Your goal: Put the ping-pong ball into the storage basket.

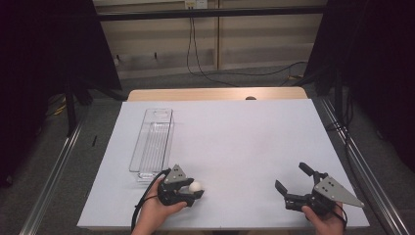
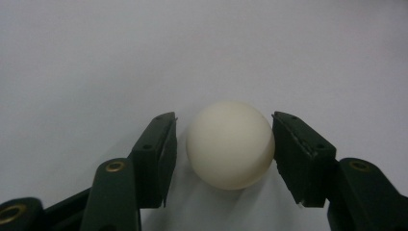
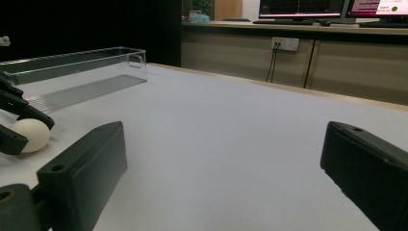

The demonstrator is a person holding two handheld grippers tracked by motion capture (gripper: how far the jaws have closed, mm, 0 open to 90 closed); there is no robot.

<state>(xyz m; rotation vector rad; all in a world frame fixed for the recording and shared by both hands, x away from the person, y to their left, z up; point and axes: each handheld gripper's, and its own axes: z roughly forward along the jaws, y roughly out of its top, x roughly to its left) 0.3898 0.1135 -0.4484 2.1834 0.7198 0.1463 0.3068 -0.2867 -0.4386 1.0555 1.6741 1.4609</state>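
A white ball point(image 2: 230, 145) is seen on the white worktop point(image 1: 235, 137), near its front edge, set between the jaws of the left tool point(image 1: 192, 190). The right-hand jaw touches the ball; a narrow gap is left at the other, so no grip is made. The right tool point(image 1: 292, 178) is held wide open, well apart. A clear plastic tray point(image 1: 152, 142) lies just behind the left tool.

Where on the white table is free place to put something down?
The wide stretch between the clear bin and the right gripper is bare, up to the far edge. It is crowded near the left gripper around the ball, beside the bin's near end.
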